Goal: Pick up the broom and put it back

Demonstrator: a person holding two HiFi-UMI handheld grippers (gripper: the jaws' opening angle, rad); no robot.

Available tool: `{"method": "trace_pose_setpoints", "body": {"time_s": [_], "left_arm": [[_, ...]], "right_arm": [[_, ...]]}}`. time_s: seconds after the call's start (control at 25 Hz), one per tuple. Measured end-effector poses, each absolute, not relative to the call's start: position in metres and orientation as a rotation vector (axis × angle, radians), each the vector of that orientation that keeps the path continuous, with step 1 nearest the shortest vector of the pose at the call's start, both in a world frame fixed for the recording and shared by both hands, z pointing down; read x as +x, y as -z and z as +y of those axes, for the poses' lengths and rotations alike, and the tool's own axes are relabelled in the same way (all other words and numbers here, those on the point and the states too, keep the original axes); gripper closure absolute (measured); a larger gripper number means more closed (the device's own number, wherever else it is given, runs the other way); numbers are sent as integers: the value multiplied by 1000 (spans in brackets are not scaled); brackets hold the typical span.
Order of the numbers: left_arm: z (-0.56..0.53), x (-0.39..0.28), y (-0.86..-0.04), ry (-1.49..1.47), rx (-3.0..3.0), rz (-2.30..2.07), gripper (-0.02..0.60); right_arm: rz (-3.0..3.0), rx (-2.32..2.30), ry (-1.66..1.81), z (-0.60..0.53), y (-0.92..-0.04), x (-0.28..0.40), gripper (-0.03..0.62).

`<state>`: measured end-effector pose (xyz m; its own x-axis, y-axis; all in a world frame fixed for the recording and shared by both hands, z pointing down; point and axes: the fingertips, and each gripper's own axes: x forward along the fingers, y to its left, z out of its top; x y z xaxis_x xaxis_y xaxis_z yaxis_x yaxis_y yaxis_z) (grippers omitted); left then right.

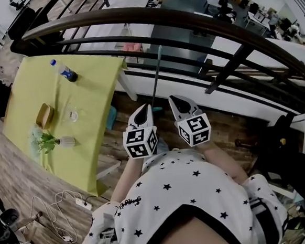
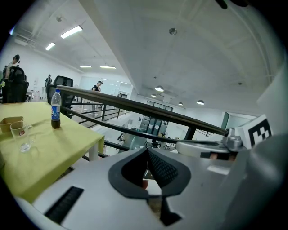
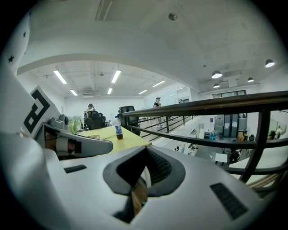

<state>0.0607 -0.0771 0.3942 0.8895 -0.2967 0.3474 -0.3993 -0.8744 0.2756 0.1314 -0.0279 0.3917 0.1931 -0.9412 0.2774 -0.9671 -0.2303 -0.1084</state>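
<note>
- Plainly, the broom [image 1: 157, 76] is in neither gripper. Its thin handle stands nearly upright against the railing [image 1: 197, 23], with the top crossing the lower rails. The foot and head are hidden behind the grippers.
- The left gripper [image 1: 144, 112] has its jaws pressed together at the tips with nothing between them. Its own view shows no handle, only a sliver of background through the gap below the tips. Its tip sits just left of the handle's lower end, and I cannot tell whether the two touch.
- The right gripper [image 1: 178, 102] is likewise closed on nothing, just right of the handle and apart from it.
- Both grippers are held side by side close to the person's body, pointing toward the railing.
- As for progress, I judge it unsettled. The broom is propped where it could well belong, so either the pick-up has not begun or the broom is already back.
- If it has not begun, all of the task is left: spreading one gripper's jaws, pinching the handle, lifting, carrying and setting it down.
- Further out, the table [image 1: 99, 149] lies to the left, its right edge near the broom.
- A bottle [image 1: 64, 71] stands by the table's far edge and a plant [image 1: 46, 142] by its left edge.
</note>
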Motion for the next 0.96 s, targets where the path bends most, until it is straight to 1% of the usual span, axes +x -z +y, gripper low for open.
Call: {"method": "trace_pose_setpoints", "body": {"time_s": [0.96], "left_arm": [[-68,60,-400,-447,2701,-486,569]], "right_arm": [[-1922,2360,-443,-17,-388,122,600]]}}
